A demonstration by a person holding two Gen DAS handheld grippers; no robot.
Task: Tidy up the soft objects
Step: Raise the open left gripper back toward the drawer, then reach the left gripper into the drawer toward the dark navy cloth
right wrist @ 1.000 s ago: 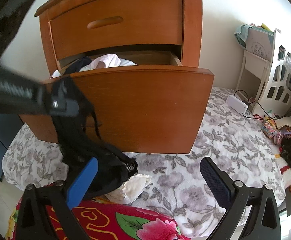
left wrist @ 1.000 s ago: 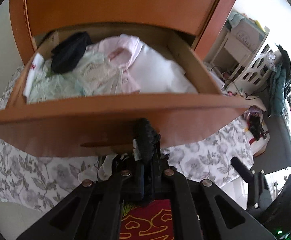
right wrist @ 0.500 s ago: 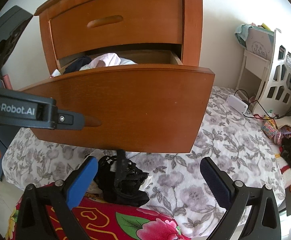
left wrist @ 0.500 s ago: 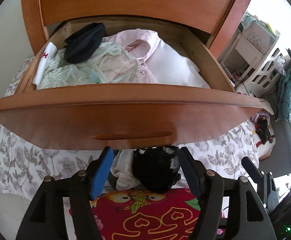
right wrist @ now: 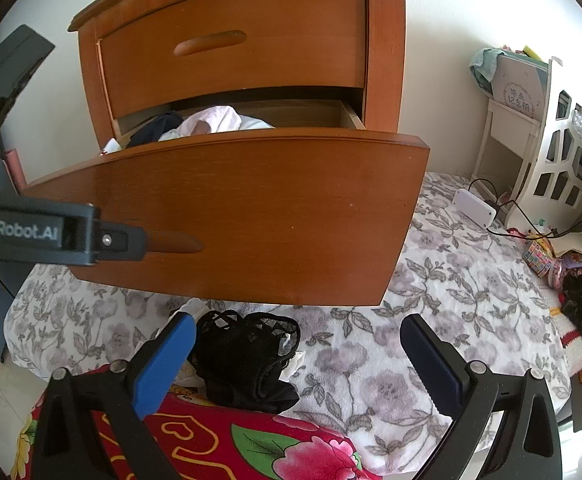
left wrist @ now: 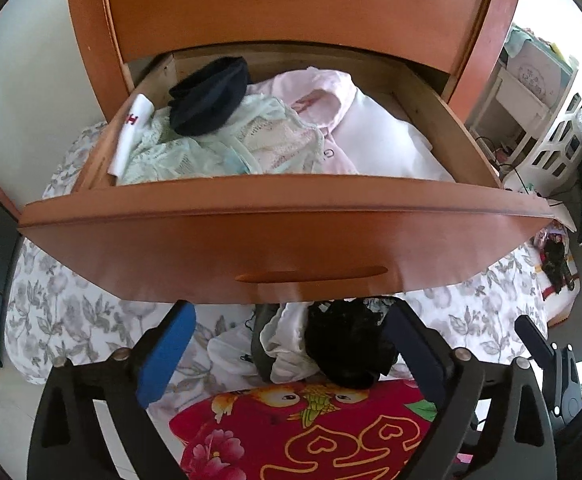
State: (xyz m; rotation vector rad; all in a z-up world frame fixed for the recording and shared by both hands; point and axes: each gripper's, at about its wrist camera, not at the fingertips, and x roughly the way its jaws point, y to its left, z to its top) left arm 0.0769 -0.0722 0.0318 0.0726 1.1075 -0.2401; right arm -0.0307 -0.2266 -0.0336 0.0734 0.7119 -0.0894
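Release: left claw is opening, black lace underwear dropped free between its jaws, outside the drawer; right claw gapes empty.

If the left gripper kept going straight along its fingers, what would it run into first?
Most likely the soft pile just ahead: the left gripper, jaws opening with nothing gripped, points down at the black lace garment beside a white garment on the floral bedspread, below the open drawer. Depth is uncertain.
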